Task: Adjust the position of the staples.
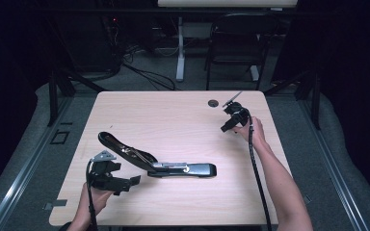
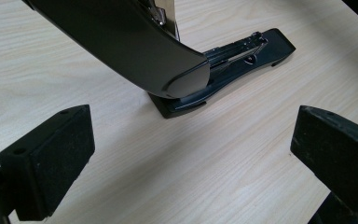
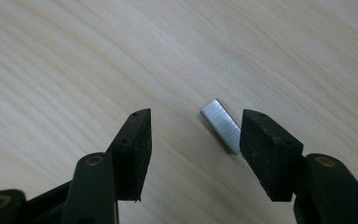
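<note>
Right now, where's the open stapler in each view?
High view: the stapler lies open at lower centre of the tabletop, beside the left gripper.
Left gripper view: stapler at top centre, lid raised, ahead of the open jaws.
Right gripper view: faces a staple strip lying between its jaws.
Shared landmark: the pale wood tabletop.

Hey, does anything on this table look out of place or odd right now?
The stapler lies with its top arm swung up and back, leaving the staple track exposed. A loose strip of staples lies on the table far from it, between the right claw's open jaws.
</note>
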